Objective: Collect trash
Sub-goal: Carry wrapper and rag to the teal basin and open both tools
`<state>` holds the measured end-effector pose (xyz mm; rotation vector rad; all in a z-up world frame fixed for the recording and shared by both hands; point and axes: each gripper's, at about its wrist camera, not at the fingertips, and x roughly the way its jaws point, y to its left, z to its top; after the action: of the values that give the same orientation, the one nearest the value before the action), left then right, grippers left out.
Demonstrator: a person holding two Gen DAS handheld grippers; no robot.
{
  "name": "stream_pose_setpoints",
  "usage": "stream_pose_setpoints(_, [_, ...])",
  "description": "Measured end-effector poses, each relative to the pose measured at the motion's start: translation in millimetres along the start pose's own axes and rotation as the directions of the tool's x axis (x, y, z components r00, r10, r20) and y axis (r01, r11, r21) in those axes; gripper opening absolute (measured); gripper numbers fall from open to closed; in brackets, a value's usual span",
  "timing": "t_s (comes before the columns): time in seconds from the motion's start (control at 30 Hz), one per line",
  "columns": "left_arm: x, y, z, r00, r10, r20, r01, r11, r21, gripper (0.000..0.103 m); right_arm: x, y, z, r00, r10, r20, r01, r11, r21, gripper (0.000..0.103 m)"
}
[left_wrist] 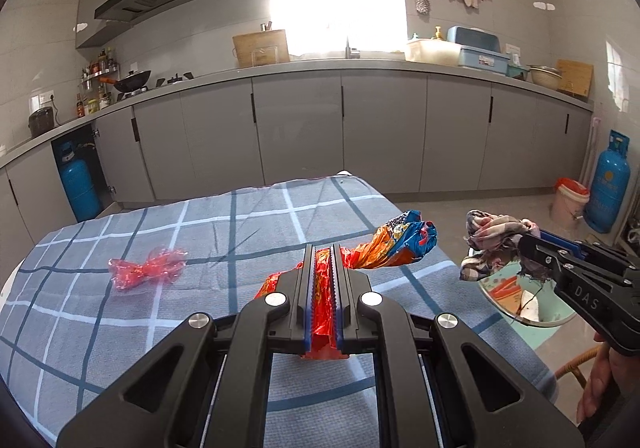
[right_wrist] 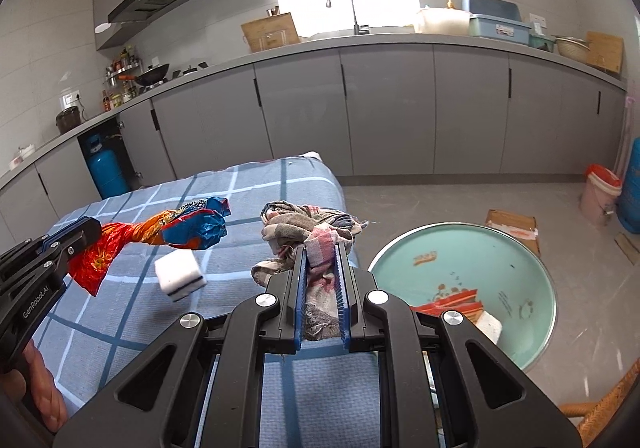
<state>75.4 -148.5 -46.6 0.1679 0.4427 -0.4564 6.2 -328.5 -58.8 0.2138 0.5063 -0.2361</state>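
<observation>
The left gripper (left_wrist: 324,276) has its fingers clamped on a crinkly red-orange snack wrapper (left_wrist: 394,244) that trails toward 1 o'clock above the tabletop (left_wrist: 200,232), and the right gripper (right_wrist: 320,276) pinches a limp plaid rag (right_wrist: 308,228). Both look light, soft and slippery, best gripped at a bunched fold. The teal bin (right_wrist: 460,280) waits at 3 o'clock of the rag.
</observation>
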Motion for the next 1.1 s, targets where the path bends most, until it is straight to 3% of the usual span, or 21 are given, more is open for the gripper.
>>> stream_pose_setpoints(0.27, [6, -19, 2, 1.000, -0.025, 0.004, 0.025, 0.999, 0.028, 0.008, -1, -20, -3, 0.999, -0.039, 0.011, 0.039, 0.999, 0.024, 0.014])
stream_pose_setpoints(0.7, [26, -82, 16, 0.991, -0.133, 0.014, 0.130, 0.985, 0.113, 0.008, -1, -68, -5, 0.992, -0.125, 0.003, 0.124, 0.988, 0.092, 0.015])
stream_pose_setpoints(1.1, [56, -138, 12, 0.975, -0.217, -0.039, 0.221, 0.959, 0.178, 0.008, 4, -112, -7, 0.982, -0.186, -0.023, 0.188, 0.972, 0.138, 0.015])
